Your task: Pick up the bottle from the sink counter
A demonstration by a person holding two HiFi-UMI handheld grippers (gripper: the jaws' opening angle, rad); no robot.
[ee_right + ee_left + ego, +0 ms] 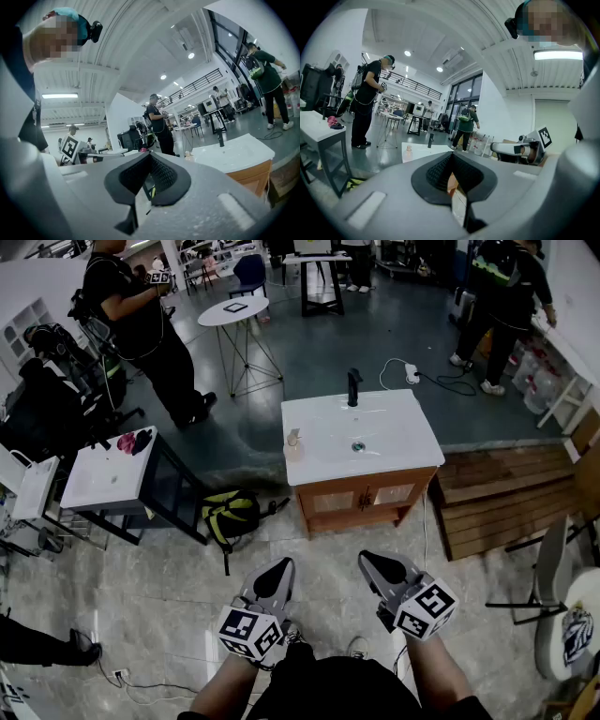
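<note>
My left hand-held gripper (pixel 277 565) and right hand-held gripper (pixel 368 561) are pressed together and empty, near me. The bottle (pixel 293 444) stands far ahead at the desk's (pixel 398 439) left edge, I judge beyond reach.

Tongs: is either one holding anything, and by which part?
Nothing is held: left tongs and right tongs are shut, empty; bottle stands on the sink counter.

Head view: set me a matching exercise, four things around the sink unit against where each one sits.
Things:
1. bottle
2. faucet
3. backpack
4. power strip

Places:
A. on the floor beyond the counter
B. at the counter's left edge
C. on the floor left of the cabinet
D. at the counter's far edge

Pairs: 1-B; 2-D; 3-C; 4-A
</note>
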